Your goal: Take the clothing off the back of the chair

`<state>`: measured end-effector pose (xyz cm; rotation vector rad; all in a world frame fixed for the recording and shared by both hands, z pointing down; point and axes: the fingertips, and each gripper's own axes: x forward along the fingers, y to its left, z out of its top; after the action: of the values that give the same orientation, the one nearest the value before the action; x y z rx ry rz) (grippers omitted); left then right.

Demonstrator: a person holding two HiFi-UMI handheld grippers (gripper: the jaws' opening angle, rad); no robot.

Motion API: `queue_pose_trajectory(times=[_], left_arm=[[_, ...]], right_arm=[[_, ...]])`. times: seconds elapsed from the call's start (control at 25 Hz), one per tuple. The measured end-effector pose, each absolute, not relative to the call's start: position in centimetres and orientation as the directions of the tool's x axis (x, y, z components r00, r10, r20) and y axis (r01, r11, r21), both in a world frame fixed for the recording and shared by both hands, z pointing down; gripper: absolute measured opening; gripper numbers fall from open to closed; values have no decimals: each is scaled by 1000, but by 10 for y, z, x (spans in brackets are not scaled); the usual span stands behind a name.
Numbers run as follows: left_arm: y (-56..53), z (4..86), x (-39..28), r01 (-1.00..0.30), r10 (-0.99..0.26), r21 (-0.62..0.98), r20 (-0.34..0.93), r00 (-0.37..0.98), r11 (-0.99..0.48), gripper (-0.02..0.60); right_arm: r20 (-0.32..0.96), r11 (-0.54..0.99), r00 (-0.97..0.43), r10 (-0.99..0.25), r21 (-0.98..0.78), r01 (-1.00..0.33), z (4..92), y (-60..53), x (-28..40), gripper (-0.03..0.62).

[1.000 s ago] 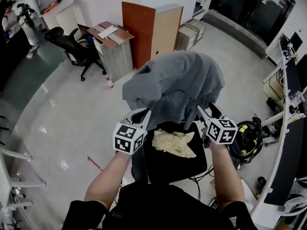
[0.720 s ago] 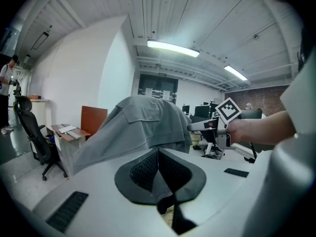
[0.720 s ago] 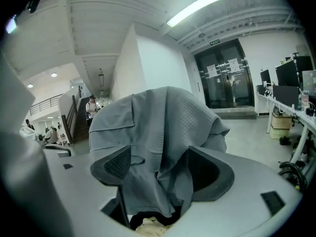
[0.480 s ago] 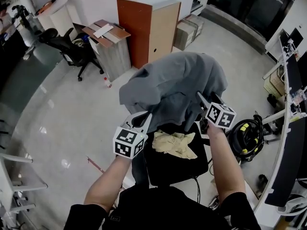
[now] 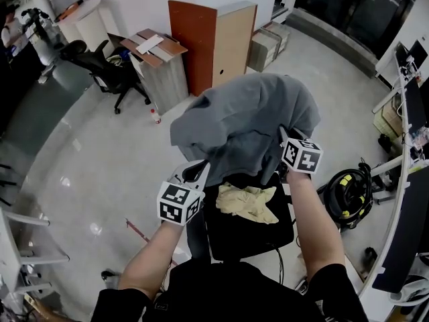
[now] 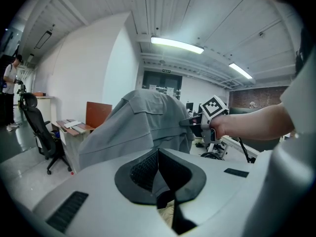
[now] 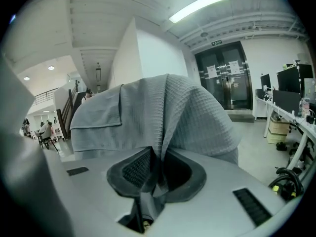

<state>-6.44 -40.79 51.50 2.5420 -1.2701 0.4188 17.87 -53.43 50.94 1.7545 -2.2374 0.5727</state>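
The chair's back is wholly hidden — the grey garment (image 5: pixel 244 123) drapes right over it.

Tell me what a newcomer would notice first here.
A big grey garment hangs over the back of the chair, centre. Both grippers grip it: the left gripper at its lower edge, the right gripper, whose jaws have just been closing, on its right side. A yellow cloth lies on the chair's seat.
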Motion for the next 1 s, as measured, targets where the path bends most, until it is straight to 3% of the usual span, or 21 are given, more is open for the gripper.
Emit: queue_pose_trajectory(times=[0.12, 0.68, 0.8, 1.0], left_arm=[[-401, 515, -64, -816, -738, 99, 376, 561, -570, 3], [-359, 494, -26, -829, -768, 45, 351, 535, -557, 10], [-345, 489, -12, -826, -768, 12, 360, 530, -564, 143], [-329, 481, 3, -816, -764, -44, 384, 519, -577, 241]], right_arm=[[392, 250, -294, -872, -161, -955, 503, -520, 171, 48], [240, 493, -510, -826, -132, -860, 446, -426, 148, 40], [165, 532, -544, -823, -116, -839, 413, -406, 153, 40], [39, 581, -585, -810, -77, -810, 351, -378, 160, 40]])
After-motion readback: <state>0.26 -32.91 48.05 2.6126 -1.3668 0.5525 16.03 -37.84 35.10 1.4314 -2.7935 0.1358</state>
